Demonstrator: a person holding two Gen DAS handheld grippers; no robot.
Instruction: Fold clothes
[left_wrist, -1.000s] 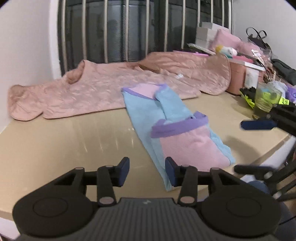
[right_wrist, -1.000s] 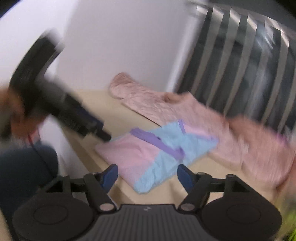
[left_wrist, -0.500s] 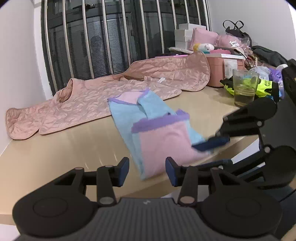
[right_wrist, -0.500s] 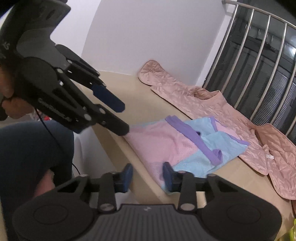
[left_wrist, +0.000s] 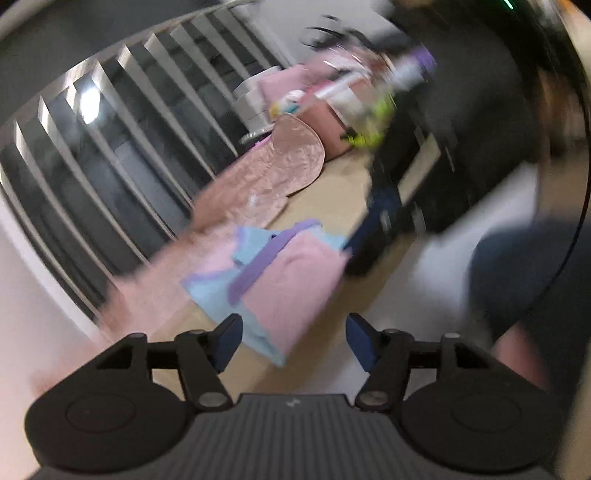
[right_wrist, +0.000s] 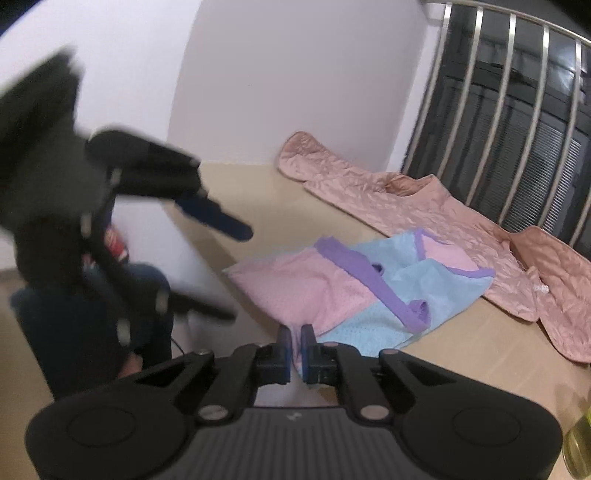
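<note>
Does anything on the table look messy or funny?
Yes. The pink, blue and purple shirt lies crooked, its pink end poking off the table edge, pinched there by the right gripper. Its purple band is bunched, and the pink quilted jacket sprawls unfolded.

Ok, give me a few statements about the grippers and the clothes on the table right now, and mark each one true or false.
1. The right gripper is shut on the near pink edge of the pink and blue garment. True.
2. The left gripper is shut on the garment too. False: its fingers stand wide apart with nothing between them.
3. A quilted pink jacket lies on the table behind the pink and blue garment. True.
4. The pink and blue garment hangs in the air, clear of the table. False: most of it lies on the table.
5. The garment has purple trim. True.
</note>
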